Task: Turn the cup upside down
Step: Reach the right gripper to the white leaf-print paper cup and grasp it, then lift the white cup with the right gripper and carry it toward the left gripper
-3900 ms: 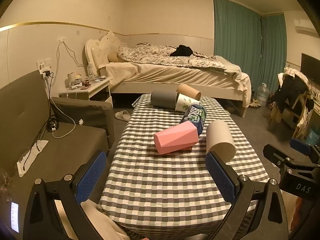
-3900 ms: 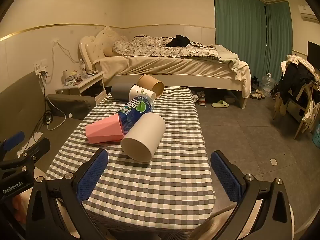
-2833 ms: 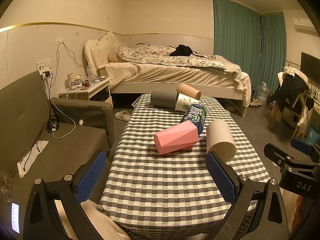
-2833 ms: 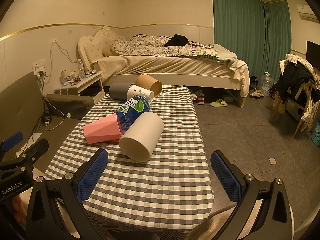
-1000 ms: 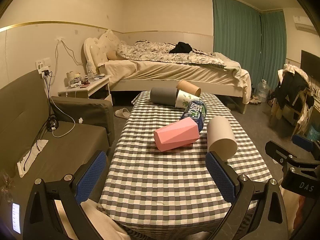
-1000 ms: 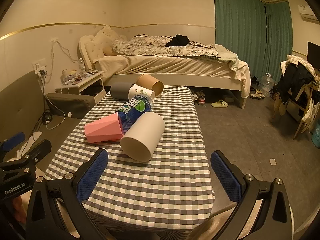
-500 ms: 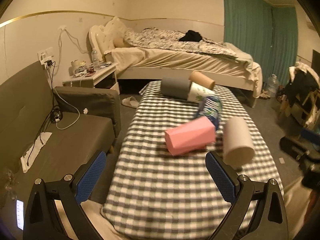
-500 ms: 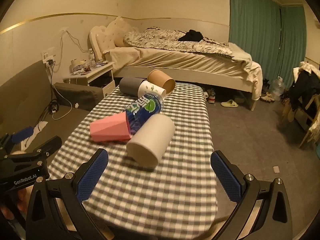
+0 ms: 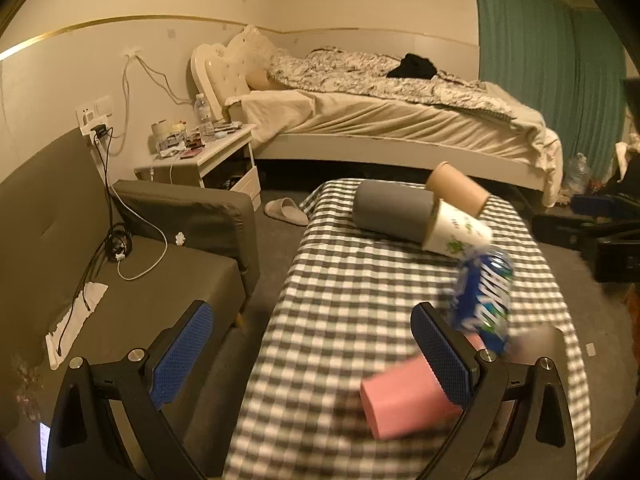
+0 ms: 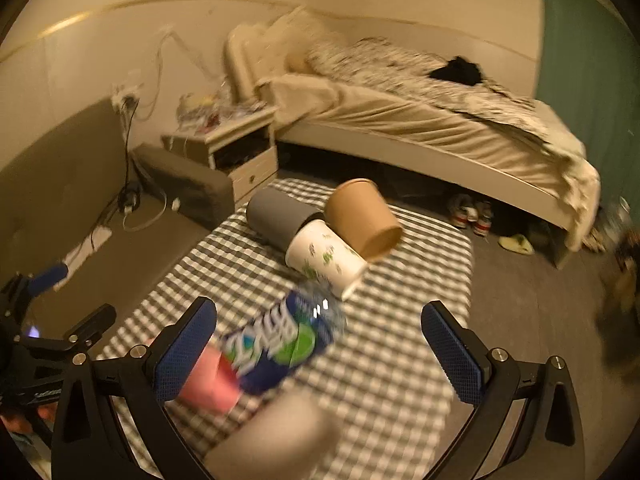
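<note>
While spread wide and empty, left gripper (image 9: 316,354) low over checked tablecloth (image 9: 352,292), pink cup (image 9: 404,404) lying sideways behind its right finger. Right gripper (image 10: 318,350) likewise agape, blurred blue bottle (image 10: 280,346) between fingers, beige cup (image 10: 276,436) below; grey, white, brown cups beyond.

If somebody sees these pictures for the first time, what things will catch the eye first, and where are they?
First comes the row of cups lying on their sides on the checkered table: a pink cup nearest, a blue labelled cup behind it, then white, grey and brown cups at the far end. Both open grippers, left and right, frame them, empty.
</note>
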The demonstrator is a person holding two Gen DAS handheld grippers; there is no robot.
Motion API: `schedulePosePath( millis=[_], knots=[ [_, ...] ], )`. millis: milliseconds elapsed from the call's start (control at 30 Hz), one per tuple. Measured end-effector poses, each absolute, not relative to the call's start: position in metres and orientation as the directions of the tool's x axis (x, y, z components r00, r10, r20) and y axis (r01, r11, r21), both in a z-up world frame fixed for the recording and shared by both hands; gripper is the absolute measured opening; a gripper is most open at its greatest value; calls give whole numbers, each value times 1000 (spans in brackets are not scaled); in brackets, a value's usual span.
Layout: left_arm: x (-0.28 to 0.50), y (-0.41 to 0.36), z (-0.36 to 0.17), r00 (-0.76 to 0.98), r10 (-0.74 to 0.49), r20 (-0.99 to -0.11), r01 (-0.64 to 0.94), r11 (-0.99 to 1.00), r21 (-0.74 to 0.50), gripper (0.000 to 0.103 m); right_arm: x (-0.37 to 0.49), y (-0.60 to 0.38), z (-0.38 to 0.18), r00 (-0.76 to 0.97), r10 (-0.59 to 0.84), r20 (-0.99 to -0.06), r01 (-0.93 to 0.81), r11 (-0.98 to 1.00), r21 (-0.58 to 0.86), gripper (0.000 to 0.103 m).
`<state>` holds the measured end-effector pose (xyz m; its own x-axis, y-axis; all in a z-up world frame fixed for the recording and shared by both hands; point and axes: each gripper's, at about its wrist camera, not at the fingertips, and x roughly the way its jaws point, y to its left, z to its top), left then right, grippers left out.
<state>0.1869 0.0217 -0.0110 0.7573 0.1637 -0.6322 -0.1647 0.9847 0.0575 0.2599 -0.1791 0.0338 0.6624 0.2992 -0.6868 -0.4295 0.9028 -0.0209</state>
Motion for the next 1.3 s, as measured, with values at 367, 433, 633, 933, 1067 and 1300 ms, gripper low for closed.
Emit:
schedulePosePath(
  millis=[367,433,633,933,1067,1300],
  knots=[
    [246,32,-43,715,154,-682,-163,985,52,102,368,-125,-38,514,248,-821,-548,832,-92,91],
    [249,35,-48,711,147,-688,-163,986,42,102,378,-119,-50,485,232,-844,-568,817,-102,87],
    [255,40,-59,691,135,-710,-159,987,33,102,391,-103,-73,471,136,-871,-609,765,-210,87],
    [250,41,-57,687,127,-715,-156,987,25,102,400,-95,-82,534,5,-845,-590,718,-369,67],
    [240,41,-44,698,128,-704,-154,988,27,102,382,-99,-56,573,32,-819,-559,746,-361,66],
    [205,43,2,747,122,-653,-168,986,-7,102,329,-107,15,619,92,-780,-507,805,-307,64]
  ],
)
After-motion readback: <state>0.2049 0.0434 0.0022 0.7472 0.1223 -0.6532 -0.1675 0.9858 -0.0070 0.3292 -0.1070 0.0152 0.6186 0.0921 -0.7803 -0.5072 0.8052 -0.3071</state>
